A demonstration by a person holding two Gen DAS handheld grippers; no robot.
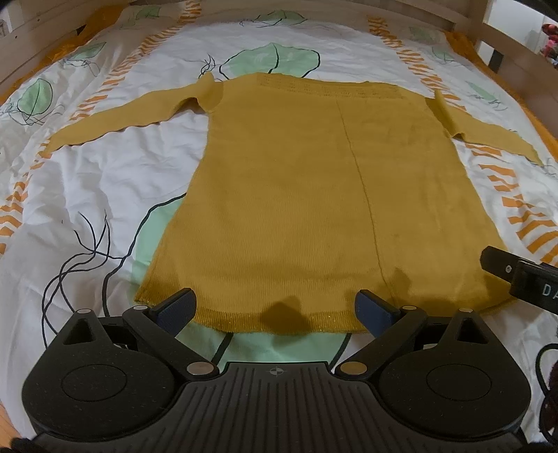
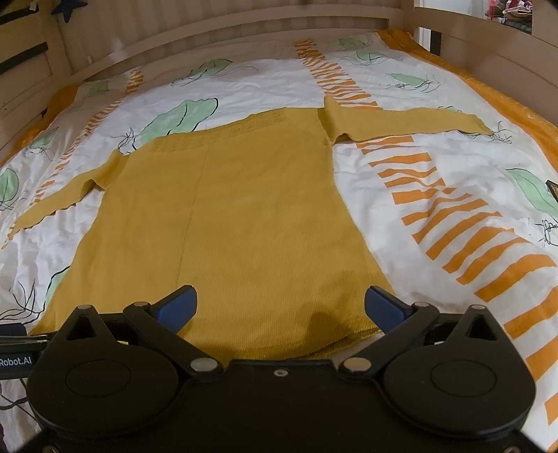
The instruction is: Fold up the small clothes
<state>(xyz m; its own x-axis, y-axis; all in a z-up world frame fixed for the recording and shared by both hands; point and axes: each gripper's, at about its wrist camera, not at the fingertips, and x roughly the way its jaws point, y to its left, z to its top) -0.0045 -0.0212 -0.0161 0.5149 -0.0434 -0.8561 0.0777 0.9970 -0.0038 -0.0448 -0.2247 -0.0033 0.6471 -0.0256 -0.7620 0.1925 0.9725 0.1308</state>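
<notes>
A mustard-yellow knit sweater lies flat on the bed with both sleeves spread out sideways and its hem toward me; it also shows in the right wrist view. My left gripper is open and empty, its blue fingertips just above the hem near the left half. My right gripper is open and empty over the hem's right corner. The right gripper's body shows at the right edge of the left wrist view.
The sweater rests on a white bedsheet printed with green leaves and orange stripes. A wooden bed frame runs along the far side and the sides. An orange blanket edge lies at the right.
</notes>
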